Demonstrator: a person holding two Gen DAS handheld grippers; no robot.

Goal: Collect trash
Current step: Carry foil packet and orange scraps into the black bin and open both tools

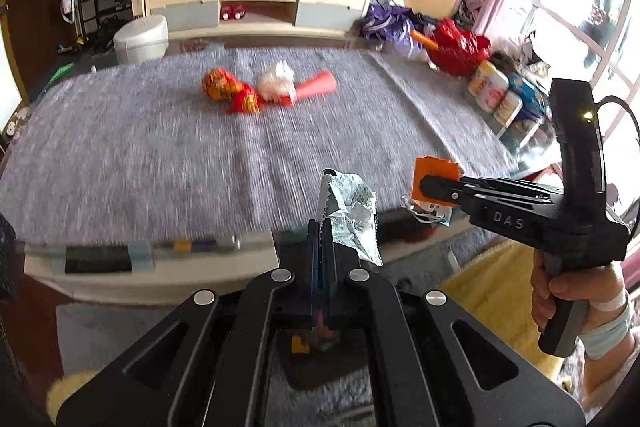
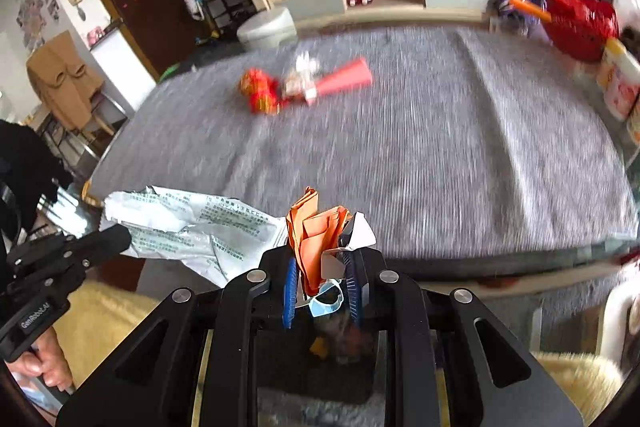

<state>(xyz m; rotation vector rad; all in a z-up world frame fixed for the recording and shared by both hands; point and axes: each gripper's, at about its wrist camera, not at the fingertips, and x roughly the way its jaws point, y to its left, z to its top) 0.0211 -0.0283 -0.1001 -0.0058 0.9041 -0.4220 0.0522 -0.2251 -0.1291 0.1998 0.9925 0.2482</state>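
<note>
My left gripper (image 1: pixel 322 227) is shut on a crumpled silver wrapper with green print (image 1: pixel 352 211), held just off the near edge of the grey-covered table (image 1: pixel 160 167). The wrapper also shows in the right wrist view (image 2: pixel 188 231). My right gripper (image 2: pixel 320 267) is shut on a wad of orange paper (image 2: pixel 316 231) with white and blue scraps, also near the table's front edge; it shows in the left wrist view (image 1: pixel 436 187). More trash lies far on the table: orange and red wrappers (image 1: pixel 230 93), a white crumpled ball (image 1: pixel 276 83) and a pink paper cone (image 1: pixel 318 87).
A red bag (image 1: pixel 456 47) and cans (image 1: pixel 494 93) stand at the table's right edge. A TV cabinet (image 1: pixel 260 1) is behind the table, a white round bin (image 1: pixel 140 37) at its far left. Yellow cushions (image 1: pixel 492 287) lie below the near edge.
</note>
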